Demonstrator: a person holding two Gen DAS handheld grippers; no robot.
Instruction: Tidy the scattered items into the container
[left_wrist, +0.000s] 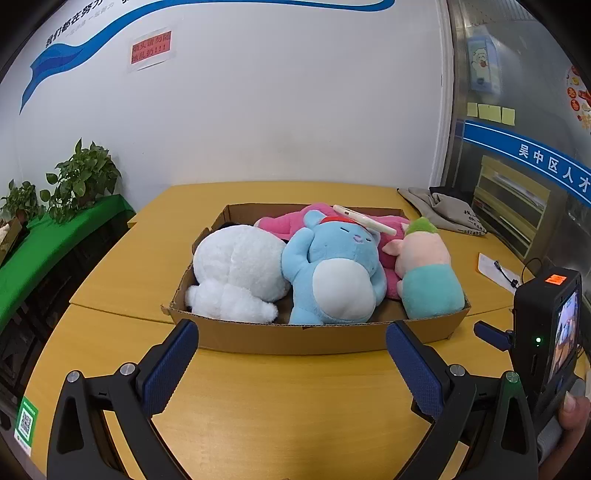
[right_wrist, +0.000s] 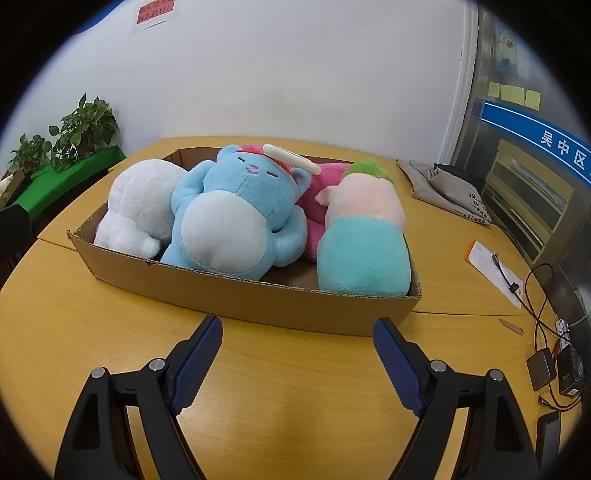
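A shallow cardboard box (left_wrist: 295, 338) (right_wrist: 258, 302) sits on the wooden table. In it lie a white plush (left_wrist: 236, 273) (right_wrist: 140, 206), a blue plush bear (left_wrist: 336, 273) (right_wrist: 236, 218), a pink plush (left_wrist: 284, 223) (right_wrist: 325, 181) behind, and a pig plush with green hair and teal body (left_wrist: 428, 269) (right_wrist: 362, 236). A white phone-like bar (left_wrist: 364, 218) (right_wrist: 291, 158) rests on the bear's head. My left gripper (left_wrist: 291, 328) is open and empty in front of the box. My right gripper (right_wrist: 297, 325) is open and empty, also just short of the box's near wall.
A grey cloth bag (left_wrist: 443, 208) (right_wrist: 443, 184) lies at the table's back right. A white card with a cable (left_wrist: 495, 273) (right_wrist: 495, 273) and chargers (right_wrist: 554, 369) lie at the right edge. Potted plants on a green-covered bench (left_wrist: 55, 236) stand to the left. The other hand-held unit (left_wrist: 546, 332) shows at right.
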